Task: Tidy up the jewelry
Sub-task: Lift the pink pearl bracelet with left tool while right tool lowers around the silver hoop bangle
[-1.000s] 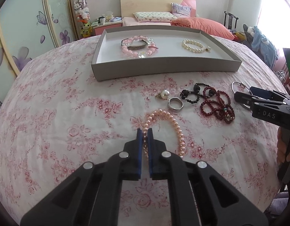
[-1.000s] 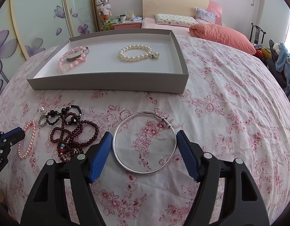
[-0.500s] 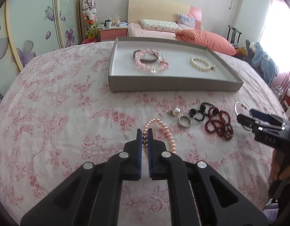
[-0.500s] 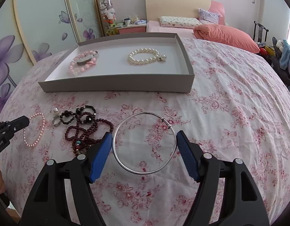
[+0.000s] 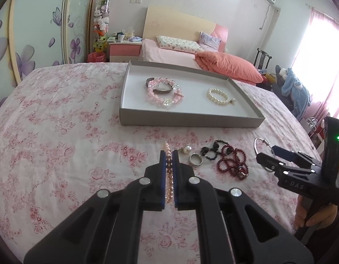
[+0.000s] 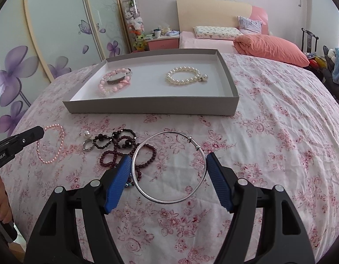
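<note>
Pink pearls of a small bracelet (image 5: 168, 171) run between the blue pads of the left gripper (image 5: 169, 160), whose jaws are clamped on the strand; in the right wrist view the same bracelet (image 6: 50, 144) hangs as a loop from that gripper's tip (image 6: 38, 132), lifted above the floral bedspread (image 6: 268, 136). The right gripper (image 6: 168, 171) grips a thin silver bangle (image 6: 169, 167) across its width, both blue pads (image 6: 116, 182) pressing its outer rim, so the jaws stand wide yet hold it. From the left wrist view only part of this bangle (image 5: 258, 146) shows beyond the right gripper (image 5: 270, 156).

Loose on the bedspread lie a dark red bead bracelet (image 6: 125, 156), a black bead bracelet (image 6: 113, 139), a silver ring (image 6: 88, 145) and a single white pearl (image 6: 86, 134), all close together. Farther back sits a grey shallow box (image 6: 151, 106) holding a chunky pink bead bracelet (image 6: 113, 82) and a white pearl bracelet (image 6: 183, 78), well apart from each other.
</note>
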`<state>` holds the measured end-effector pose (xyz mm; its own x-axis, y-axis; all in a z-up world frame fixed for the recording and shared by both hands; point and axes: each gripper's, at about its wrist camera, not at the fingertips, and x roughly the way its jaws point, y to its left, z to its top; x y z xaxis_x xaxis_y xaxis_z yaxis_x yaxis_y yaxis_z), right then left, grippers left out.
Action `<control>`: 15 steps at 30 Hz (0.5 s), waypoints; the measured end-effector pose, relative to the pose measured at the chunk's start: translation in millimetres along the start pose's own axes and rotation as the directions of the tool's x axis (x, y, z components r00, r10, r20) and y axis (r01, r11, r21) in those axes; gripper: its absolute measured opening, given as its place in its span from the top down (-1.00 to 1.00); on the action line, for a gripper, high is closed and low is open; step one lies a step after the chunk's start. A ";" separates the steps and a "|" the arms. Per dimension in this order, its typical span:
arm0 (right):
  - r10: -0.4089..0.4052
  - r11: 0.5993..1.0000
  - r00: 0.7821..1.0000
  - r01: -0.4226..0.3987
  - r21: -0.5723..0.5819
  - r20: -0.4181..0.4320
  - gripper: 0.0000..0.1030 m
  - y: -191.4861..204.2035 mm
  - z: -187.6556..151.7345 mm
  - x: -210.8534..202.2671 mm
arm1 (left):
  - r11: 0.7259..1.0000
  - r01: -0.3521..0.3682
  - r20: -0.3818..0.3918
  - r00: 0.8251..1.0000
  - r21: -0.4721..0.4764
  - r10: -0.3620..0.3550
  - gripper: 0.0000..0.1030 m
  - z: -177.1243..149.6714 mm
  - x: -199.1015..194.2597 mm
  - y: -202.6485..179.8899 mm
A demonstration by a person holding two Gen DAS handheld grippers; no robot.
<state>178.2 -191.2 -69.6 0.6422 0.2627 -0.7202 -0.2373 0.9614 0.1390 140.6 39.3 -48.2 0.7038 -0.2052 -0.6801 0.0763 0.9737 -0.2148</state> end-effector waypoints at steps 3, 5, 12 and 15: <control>0.007 1.000 1.000 -0.007 -0.002 0.008 -0.36 1.9 1.6 -2.2 | 1.000 0.012 0.013 1.000 -0.003 -0.012 0.87 2.0 -3.1 -0.9; 0.012 1.000 1.000 -0.012 -0.003 0.015 -0.36 3.6 2.9 -4.2 | 1.000 0.016 0.021 1.000 -0.003 -0.016 0.87 3.6 -5.1 -1.7; 0.019 1.000 0.999 -0.019 -0.016 0.049 -0.36 9.3 7.8 -13.6 | 1.000 0.019 0.040 0.999 0.003 -0.019 0.87 8.1 -9.6 -6.5; 0.021 1.000 0.997 -0.020 -0.022 0.073 -0.36 11.5 13.2 -19.4 | 1.000 0.020 0.051 0.998 0.007 -0.020 0.87 10.7 -11.1 -8.6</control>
<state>172.6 -184.2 -45.1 0.6887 0.2885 -0.6652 -0.2662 0.9540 0.1382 139.6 34.2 -31.3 0.7374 -0.2195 -0.6388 0.0949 0.9700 -0.2236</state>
